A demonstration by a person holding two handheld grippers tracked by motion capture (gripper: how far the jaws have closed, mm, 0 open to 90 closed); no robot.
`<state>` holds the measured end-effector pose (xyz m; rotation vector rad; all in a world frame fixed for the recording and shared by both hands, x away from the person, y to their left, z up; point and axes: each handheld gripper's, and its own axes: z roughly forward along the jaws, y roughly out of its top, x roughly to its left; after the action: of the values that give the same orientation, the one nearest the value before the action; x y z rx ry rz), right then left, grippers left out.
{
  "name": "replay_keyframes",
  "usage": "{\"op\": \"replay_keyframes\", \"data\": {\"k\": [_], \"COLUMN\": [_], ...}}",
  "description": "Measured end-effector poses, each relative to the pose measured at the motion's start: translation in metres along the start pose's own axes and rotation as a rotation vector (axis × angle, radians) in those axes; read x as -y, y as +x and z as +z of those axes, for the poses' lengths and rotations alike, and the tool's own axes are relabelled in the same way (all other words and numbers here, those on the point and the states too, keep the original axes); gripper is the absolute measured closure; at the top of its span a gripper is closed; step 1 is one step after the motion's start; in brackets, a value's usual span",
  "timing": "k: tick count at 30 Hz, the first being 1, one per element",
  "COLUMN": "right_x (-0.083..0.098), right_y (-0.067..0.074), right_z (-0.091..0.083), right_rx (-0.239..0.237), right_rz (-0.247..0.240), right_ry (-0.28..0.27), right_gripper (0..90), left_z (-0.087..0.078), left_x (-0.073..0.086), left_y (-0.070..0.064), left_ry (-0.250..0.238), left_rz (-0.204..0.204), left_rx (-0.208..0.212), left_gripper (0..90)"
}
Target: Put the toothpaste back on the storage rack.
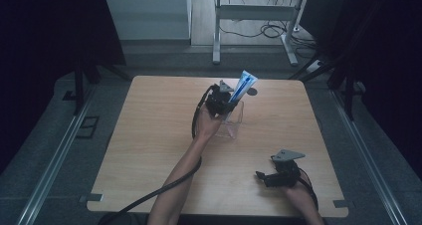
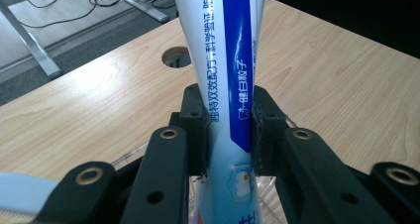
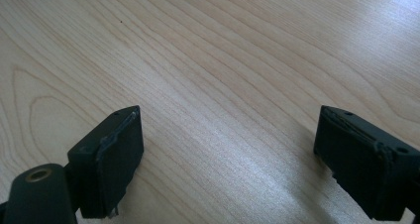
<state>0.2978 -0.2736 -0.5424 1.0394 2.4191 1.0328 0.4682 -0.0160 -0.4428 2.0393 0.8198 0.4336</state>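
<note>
One light wooden table with rounded corners [image 1: 149, 150] carries everything here, and it has one small round cable hole [image 2: 176, 57] near its far edge. On it stands one clear plastic box-shaped container [image 1: 234, 120], a little beyond the table's middle. There is one white and blue toothpaste tube with printed lettering [image 2: 233, 75], and there are two black two-jaw grippers, one in each of the person's hands.

The left forearm reaches from the table's near edge up towards its middle, the hand wrapped round the left gripper [image 1: 222, 105], which sits at the clear container's left side. The right gripper [image 1: 263, 177] lies low near the table's near right corner, well apart from the container, pointing left across the wood.

In the left gripper view the tube stands nearly upright between the two black pads [image 2: 197, 130], which press on its sides partway along its length; its upper part leans away towards the cable hole and its lower end dips into the clear container. In the right gripper view the right gripper's jaws stand wide apart over bare table, with nothing between them.
</note>
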Motion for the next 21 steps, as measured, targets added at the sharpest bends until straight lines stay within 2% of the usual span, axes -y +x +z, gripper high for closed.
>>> {"op": "replay_keyframes", "data": {"k": [6, 14, 17, 21], "right_x": [0.000, 0.000, 0.000, 0.000], "right_y": [0.000, 0.000, 0.000, 0.000], "right_z": [0.000, 0.000, 0.000, 0.000], "right_rx": [0.000, 0.000, 0.000, 0.000], "right_rz": [-0.001, 0.000, 0.000, 0.000], "right_ry": [0.000, 0.000, 0.000, 0.000], "right_gripper": [12.1, 12.1, 12.1, 12.1], "left_z": [0.001, 0.007, 0.007, 0.006], "left_x": [0.002, 0.010, 0.010, 0.010], "left_y": [-0.003, -0.009, -0.009, -0.011], "left_ry": [0.015, 0.075, 0.073, 0.084], "left_rz": [0.009, 0.046, 0.042, 0.054], "left_rx": [-0.009, -0.027, -0.029, -0.036], "left_gripper": [71.8, 70.9, 70.6, 69.8]}}
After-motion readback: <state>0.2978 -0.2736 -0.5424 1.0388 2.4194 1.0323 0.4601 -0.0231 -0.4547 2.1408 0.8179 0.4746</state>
